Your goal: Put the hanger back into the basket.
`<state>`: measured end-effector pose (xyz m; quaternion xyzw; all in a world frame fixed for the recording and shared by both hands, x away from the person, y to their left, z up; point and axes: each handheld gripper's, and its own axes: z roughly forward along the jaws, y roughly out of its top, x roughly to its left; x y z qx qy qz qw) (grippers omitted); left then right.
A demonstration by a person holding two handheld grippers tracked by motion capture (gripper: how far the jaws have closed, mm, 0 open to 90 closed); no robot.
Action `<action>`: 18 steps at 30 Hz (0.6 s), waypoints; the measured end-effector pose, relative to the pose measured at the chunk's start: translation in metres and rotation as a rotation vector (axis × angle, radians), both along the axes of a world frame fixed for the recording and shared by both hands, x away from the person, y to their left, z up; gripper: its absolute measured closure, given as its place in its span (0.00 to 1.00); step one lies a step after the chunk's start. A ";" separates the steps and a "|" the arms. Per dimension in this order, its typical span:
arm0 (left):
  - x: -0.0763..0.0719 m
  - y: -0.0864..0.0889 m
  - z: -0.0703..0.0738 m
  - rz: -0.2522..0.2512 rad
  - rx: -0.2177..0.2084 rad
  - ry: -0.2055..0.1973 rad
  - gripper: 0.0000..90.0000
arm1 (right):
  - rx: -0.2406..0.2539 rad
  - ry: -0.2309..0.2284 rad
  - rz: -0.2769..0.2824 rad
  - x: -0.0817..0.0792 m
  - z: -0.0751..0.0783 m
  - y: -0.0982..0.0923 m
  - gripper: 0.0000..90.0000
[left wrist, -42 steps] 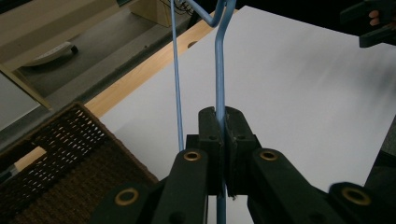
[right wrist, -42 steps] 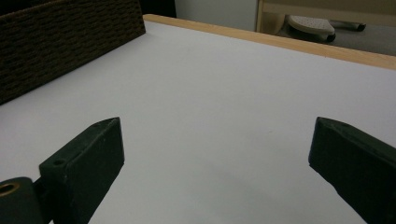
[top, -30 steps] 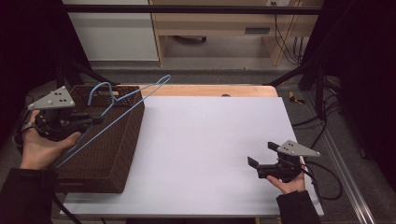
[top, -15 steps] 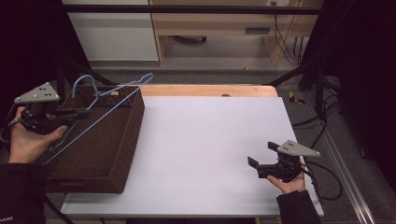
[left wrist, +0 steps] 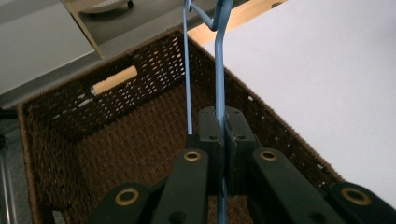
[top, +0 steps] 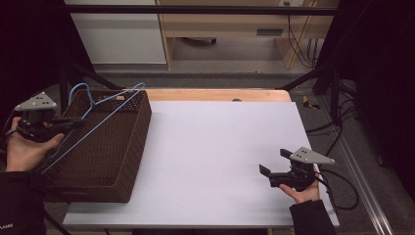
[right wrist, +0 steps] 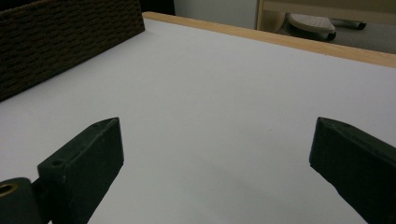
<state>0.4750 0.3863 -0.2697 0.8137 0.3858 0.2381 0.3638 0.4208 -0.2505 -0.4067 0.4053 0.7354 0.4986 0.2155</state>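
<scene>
A blue wire hanger (top: 105,119) slants over the open top of a dark brown wicker basket (top: 139,128) at the table's left end. My left gripper (top: 74,123) is shut on the hanger's wire at the basket's left rim, held by a hand. In the left gripper view the jaws of the left gripper (left wrist: 223,135) pinch the hanger (left wrist: 219,70) above the basket (left wrist: 70,116), whose inside looks bare. My right gripper (top: 274,161) rests open at the table's near right, and in its own view the right gripper (right wrist: 215,149) has only white tabletop between the pads.
The white tabletop (top: 220,142) stretches from the basket to the right gripper, with a wooden strip (top: 215,94) along its far edge. Black frame bars and cables (top: 337,132) stand off the right side. A low shelf unit (top: 230,29) lies beyond the table.
My left gripper has carried the hanger leftward and a little lower, so its far tip now lies near the basket's far rim. The right gripper has stayed still.
</scene>
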 end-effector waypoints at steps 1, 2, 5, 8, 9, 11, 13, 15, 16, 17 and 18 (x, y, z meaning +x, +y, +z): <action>0.001 0.002 -0.004 0.008 0.001 0.007 0.97 | 0.001 0.000 0.000 0.000 0.000 0.000 0.04; 0.001 0.003 -0.006 0.009 0.007 0.012 0.97 | 0.000 -0.001 0.000 0.000 0.000 0.000 0.04; 0.002 0.005 -0.015 0.011 0.019 0.020 0.97 | -0.002 0.000 0.000 0.000 0.000 0.000 0.04; 0.003 0.005 -0.024 0.014 0.027 0.030 0.97 | -0.007 0.000 0.003 0.000 -0.001 0.000 0.04; 0.004 0.005 -0.028 0.014 0.032 0.034 0.97 | -0.007 0.000 0.003 0.000 -0.001 0.000 0.04; 0.006 0.003 -0.037 0.015 0.040 0.046 0.97 | -0.004 0.001 0.003 0.000 -0.001 0.000 0.04; 0.008 0.001 -0.044 0.019 0.051 0.054 0.97 | -0.008 0.000 0.002 0.000 -0.001 0.000 0.04; 0.010 0.000 -0.050 0.020 0.059 0.057 0.97 | -0.009 0.000 0.004 0.001 -0.001 0.000 0.04; 0.011 -0.001 -0.055 0.019 0.053 0.064 0.97 | -0.008 0.001 0.004 0.001 -0.001 0.001 0.04; 0.012 -0.002 -0.059 0.017 0.056 0.063 0.97 | -0.007 0.001 0.003 0.001 -0.001 0.001 0.04; 0.012 -0.003 -0.062 0.019 0.051 0.070 0.97 | -0.007 0.001 0.004 0.001 -0.001 0.001 0.04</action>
